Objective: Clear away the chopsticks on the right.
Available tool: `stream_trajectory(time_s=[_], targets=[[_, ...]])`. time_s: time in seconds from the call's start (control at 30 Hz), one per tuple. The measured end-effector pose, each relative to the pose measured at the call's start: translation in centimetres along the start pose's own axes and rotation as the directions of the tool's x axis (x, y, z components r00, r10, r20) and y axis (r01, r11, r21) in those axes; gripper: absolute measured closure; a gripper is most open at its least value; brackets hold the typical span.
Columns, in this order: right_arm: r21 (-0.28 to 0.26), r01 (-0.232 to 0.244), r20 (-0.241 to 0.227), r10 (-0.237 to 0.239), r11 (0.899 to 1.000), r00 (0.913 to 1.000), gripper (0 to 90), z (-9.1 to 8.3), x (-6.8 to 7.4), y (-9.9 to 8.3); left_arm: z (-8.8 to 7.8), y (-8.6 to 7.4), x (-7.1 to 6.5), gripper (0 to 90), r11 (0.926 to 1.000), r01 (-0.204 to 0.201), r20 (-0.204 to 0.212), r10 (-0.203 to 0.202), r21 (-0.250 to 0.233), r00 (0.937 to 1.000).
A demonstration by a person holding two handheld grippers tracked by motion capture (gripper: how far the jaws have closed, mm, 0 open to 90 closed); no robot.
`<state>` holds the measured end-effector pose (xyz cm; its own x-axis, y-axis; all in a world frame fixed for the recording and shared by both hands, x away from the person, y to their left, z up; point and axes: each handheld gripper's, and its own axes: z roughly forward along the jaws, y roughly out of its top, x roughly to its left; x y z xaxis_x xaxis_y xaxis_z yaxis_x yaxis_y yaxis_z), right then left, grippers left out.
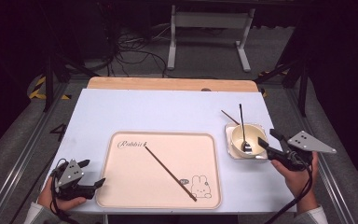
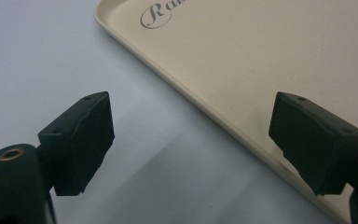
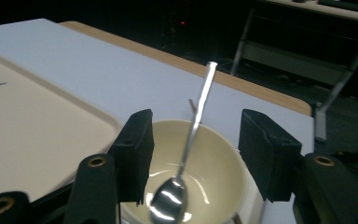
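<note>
A cream bowl (image 3: pixel 200 177) sits just ahead of and below the right gripper (image 3: pixel 193 149), whose jaws stand spread with nothing pinched; the bowl's near rim lies between them. A metal spoon (image 3: pixel 189 163) rests inside the bowl, its scoop at the bottom close to the left jaw and its handle leaning up and away over the far rim. In the high view the bowl (image 1: pixel 246 140) stands on a white square dish (image 1: pixel 229 133), and a dark chopstick (image 1: pixel 230 117) pokes out beyond it, on the far side from the jaws.

The left gripper (image 2: pixel 191 140) has its jaws wide apart and empty, straddling the edge of a beige tray (image 2: pixel 223 121), with pale tabletop (image 2: pixel 51 56) under the left jaw.

The high view adds a second chopstick (image 1: pixel 170 172) lying slantwise on the tray (image 1: pixel 121 186), beside the left gripper (image 1: pixel 94 173), and a rabbit drawing (image 1: pixel 200 186) at the tray's near corner.
</note>
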<state>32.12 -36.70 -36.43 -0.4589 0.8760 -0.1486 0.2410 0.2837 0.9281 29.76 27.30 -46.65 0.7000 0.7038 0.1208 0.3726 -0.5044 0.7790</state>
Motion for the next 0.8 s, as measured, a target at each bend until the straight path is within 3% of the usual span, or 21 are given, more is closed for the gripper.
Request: stream_trajectory(time_s=[0.07, 0.23, 0.33, 0.4, 0.6, 0.7, 0.8], targets=[[-0.002, -0.028, 0.038, 0.028, 1.000, 0.9989, 47.8, -0.2, -1.2, -0.6, 0.1, 0.0, 0.0, 14.7, 1.0000, -0.005, 0.003, 0.005, 0.001, 1.0000], [0.019, -0.120, 0.083, 0.118, 0.993, 0.9895, 48.2, 0.0, -3.5, -2.3, 0.1, 0.1, -0.1, 14.8, 0.9999, -0.001, 0.001, 0.001, 0.010, 1.0000], [0.048, -0.200, 0.080, 0.196, 0.979, 0.9773, 48.1, 0.6, -4.6, -3.4, 0.2, 0.1, -0.2, 14.8, 0.9999, -0.004, -0.001, 0.004, 0.012, 1.0000], [0.071, -0.224, 0.083, 0.218, 0.972, 0.9724, 48.1, 1.1, -5.1, -4.1, 0.1, 0.1, -0.2, 14.8, 0.9999, -0.006, -0.002, 0.006, 0.012, 1.0000], [0.194, -0.239, 0.088, 0.225, 0.952, 0.9703, 49.7, 2.9, -5.6, -5.9, 0.1, 0.0, -0.1, 14.8, 0.9999, -0.006, 0.004, 0.006, 0.012, 1.0000], [0.231, -0.265, 0.073, 0.254, 0.936, 0.9643, 52.4, 3.5, -6.0, -6.7, 0.1, 0.0, -0.1, 14.8, 0.9999, -0.007, 0.007, 0.006, 0.014, 1.0000], [0.269, -0.262, 0.066, 0.253, 0.927, 0.9651, 53.3, 4.0, -6.2, -7.3, 0.2, 0.1, -0.1, 14.8, 0.9997, -0.011, 0.007, 0.011, 0.020, 0.9999]])
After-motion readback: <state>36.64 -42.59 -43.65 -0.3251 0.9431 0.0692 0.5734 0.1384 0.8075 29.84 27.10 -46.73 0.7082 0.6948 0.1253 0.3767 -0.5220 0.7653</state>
